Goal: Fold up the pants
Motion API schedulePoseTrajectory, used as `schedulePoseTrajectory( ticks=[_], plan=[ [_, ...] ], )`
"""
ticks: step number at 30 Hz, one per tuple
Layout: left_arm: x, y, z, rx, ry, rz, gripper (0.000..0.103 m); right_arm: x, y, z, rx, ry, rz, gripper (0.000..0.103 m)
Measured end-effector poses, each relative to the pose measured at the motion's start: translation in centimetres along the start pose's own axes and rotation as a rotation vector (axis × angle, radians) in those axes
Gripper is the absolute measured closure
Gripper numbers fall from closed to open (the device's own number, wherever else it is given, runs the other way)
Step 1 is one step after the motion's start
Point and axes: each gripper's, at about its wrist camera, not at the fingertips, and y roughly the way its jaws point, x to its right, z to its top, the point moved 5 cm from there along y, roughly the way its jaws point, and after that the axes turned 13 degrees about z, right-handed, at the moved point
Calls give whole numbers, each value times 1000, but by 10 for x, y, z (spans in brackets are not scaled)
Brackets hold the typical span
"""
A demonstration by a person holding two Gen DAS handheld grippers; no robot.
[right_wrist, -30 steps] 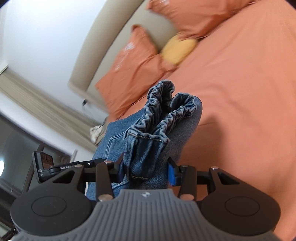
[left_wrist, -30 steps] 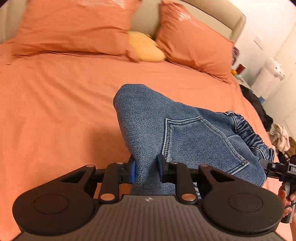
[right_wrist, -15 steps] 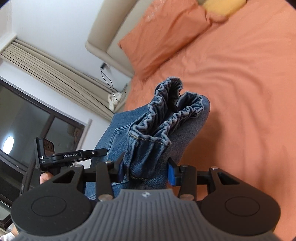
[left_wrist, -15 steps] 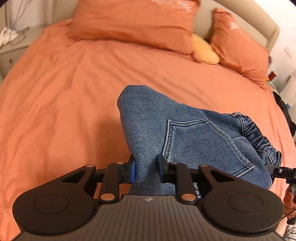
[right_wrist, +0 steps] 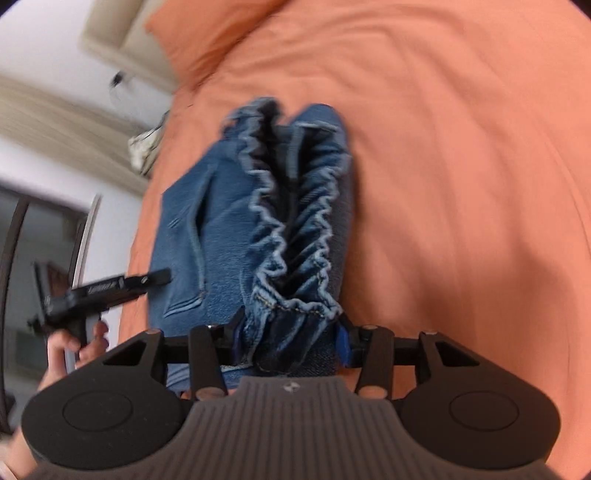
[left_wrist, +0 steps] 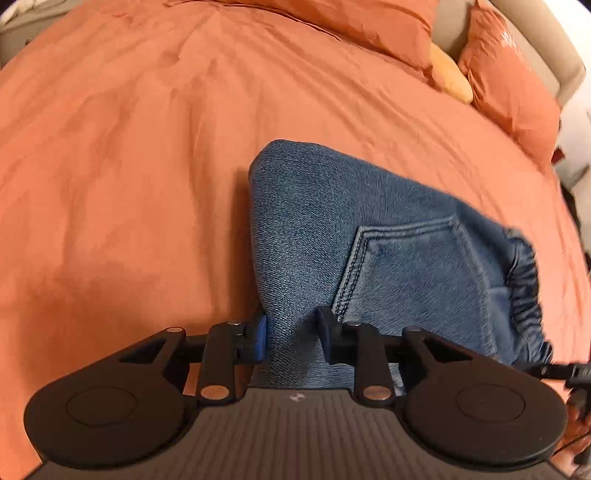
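Note:
The folded blue denim pants [left_wrist: 369,236] are held between both grippers over the orange bed [left_wrist: 129,147]. My left gripper [left_wrist: 291,332] is shut on the folded end of the pants, back pocket facing up. My right gripper [right_wrist: 290,338] is shut on the bunched elastic waistband [right_wrist: 291,206] at the other end. The pants [right_wrist: 207,221] hang just above the sheet; whether they touch it I cannot tell. The left gripper's handle [right_wrist: 107,288] and the hand show at the left of the right wrist view.
Orange pillows [left_wrist: 351,22] and a yellow cushion [left_wrist: 450,77] lie at the beige headboard [left_wrist: 546,48]. A window with curtains [right_wrist: 44,122] is beyond the bed's side. Open orange sheet [right_wrist: 461,166] spreads around the pants.
Both grippers have swung and tilted downward toward the bed with the pants still held; the views now look down on the sheet. Both grips are unchanged.

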Motion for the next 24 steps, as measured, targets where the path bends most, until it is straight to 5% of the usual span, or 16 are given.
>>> schedulePoseTrajectory(
  ticks=[8,12,16,19,20,24],
  plan=[
    [-5,9,-2,-19,-46,39,53,14,16,3,17,37,-72,51],
    [-6,-17,-10,44,-49,116,48,-1,7,8,11,-23,-108,36],
    [5,-55,-28,134,40,192,48,-30,-18,11,40,-162,-162,36],
    [15,-78,-43,184,65,202,48,-62,-35,13,101,-323,-222,52],
    [17,-82,-48,190,75,214,49,-72,-40,10,104,-378,-219,65],
    [26,-80,-68,190,111,280,58,-108,-26,-2,80,-591,-224,86]
  ],
)
